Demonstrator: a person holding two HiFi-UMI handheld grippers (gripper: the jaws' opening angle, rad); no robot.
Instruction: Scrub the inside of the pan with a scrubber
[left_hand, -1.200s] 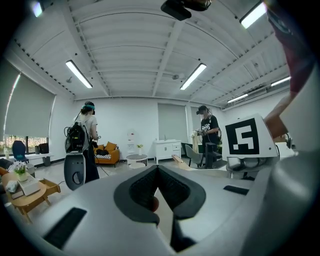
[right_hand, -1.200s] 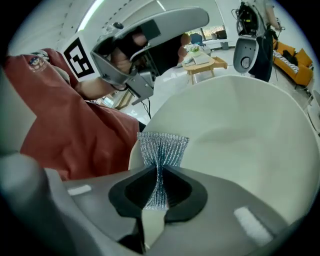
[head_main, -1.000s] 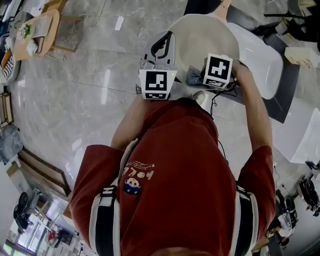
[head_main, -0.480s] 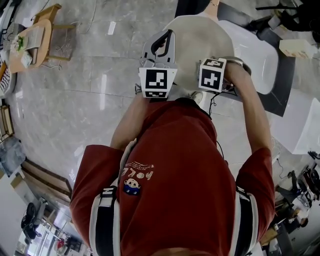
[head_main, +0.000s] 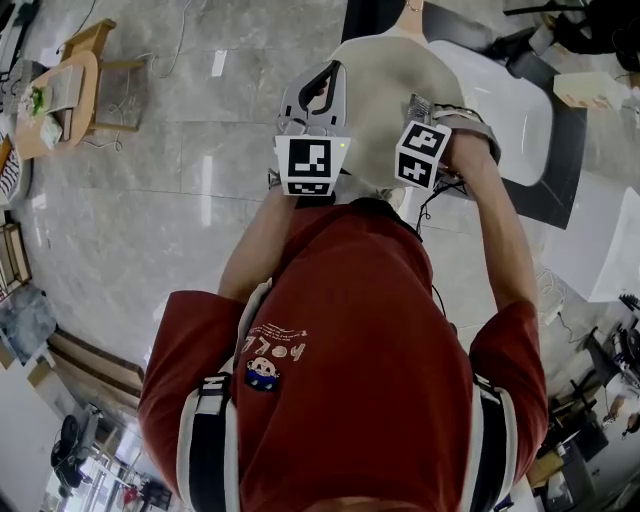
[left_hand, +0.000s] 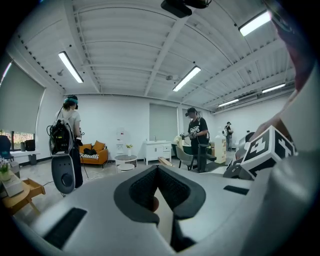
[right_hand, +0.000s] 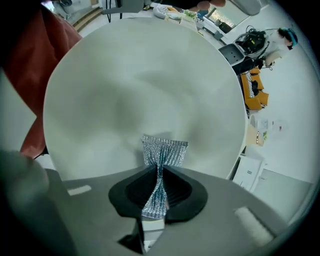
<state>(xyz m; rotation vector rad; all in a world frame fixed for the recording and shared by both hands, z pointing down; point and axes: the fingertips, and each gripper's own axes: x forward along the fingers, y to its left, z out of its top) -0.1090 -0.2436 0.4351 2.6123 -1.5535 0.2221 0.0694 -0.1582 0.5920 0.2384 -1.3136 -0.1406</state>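
Scrubber (right_hand: 164, 150) against the pan (right_hand: 140, 75)
Right gripper (right_hand: 159, 172) pinches the soft, light scrubber mid-way; left gripper (left_hand: 159, 187) clamps the stiff pan's rim.

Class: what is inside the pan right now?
Only the silver scrubber, pinched in the right gripper, shows inside the pale pan. The patch beneath the scrubber is covered.

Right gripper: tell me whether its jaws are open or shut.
Shut on the scrubber. The right gripper pinches its silvery middle in its own view; the free end fans out over the pan.
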